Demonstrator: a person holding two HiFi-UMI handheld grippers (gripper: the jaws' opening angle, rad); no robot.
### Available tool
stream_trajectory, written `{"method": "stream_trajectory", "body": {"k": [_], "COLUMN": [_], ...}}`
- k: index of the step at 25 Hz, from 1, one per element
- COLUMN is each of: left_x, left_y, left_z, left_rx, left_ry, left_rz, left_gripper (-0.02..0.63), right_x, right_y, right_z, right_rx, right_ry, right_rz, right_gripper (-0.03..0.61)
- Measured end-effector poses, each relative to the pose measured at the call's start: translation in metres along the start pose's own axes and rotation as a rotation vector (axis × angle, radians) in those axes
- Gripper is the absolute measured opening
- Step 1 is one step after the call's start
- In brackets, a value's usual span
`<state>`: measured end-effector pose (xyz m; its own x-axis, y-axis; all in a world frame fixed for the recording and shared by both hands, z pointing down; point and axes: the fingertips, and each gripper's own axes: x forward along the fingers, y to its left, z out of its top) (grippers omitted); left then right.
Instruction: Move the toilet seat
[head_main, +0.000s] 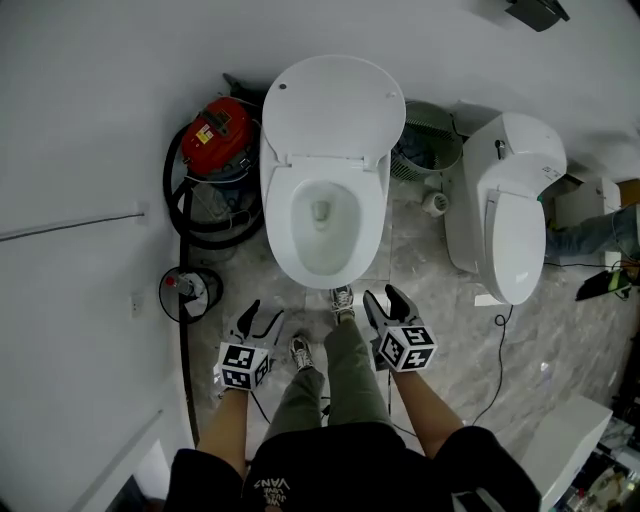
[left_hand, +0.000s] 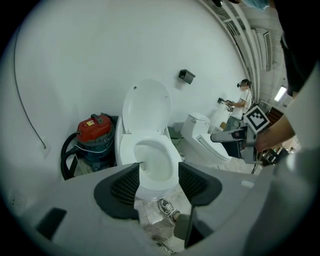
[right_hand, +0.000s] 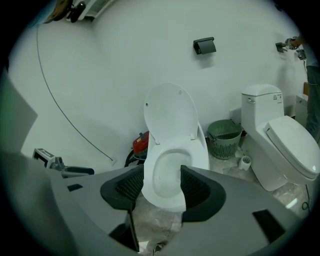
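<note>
White, slick toilet seat (head_main: 283, 215), down; left gripper (head_main: 266, 312) and right gripper (head_main: 380, 293), jaws open, empty. Could slip from a pinch and slam.

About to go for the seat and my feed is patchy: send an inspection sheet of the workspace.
Surface: grey tiled floor.
Job's things: toilet, lid up against the wall, seat down on the bowl.
Clutter: red vacuum, green basket, paper roll.
Grippers: left claw and right claw both open, empty, short of the toilet.
Cables: black hose looped round the vacuum; thin cord beside the second toilet.
Surroundings: second toilet, lid shut; white wall; another person far right.
</note>
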<state>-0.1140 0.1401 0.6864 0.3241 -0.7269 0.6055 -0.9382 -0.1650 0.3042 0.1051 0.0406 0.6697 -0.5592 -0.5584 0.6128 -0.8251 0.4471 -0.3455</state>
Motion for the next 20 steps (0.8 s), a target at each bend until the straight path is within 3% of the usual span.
{"method": "stream_trajectory", "body": {"k": [6,12,20], "left_x": [0.037,0.074,0.113], "left_y": [0.013,0.020,0.027], "left_z": [-0.035,-0.072,-0.096], "left_rx": [-0.070,-0.208,-0.403], "left_ry": [0.058,0.116,0.110], "left_rz": [0.030,0.056,0.034], "left_gripper": [0.246,0.266,0.281], "right_x": [0.036,0.070,0.102], "right_y": [-0.016,-0.043,-0.081], "right_z": [-0.042,-0.072,-0.110], "right_rx": [0.024,0.005,0.156], "right_ry": [0.077,0.160,0.218], "right_rz": [0.009,0.001,0.007], "right_gripper": [0.235,0.244,0.267]}}
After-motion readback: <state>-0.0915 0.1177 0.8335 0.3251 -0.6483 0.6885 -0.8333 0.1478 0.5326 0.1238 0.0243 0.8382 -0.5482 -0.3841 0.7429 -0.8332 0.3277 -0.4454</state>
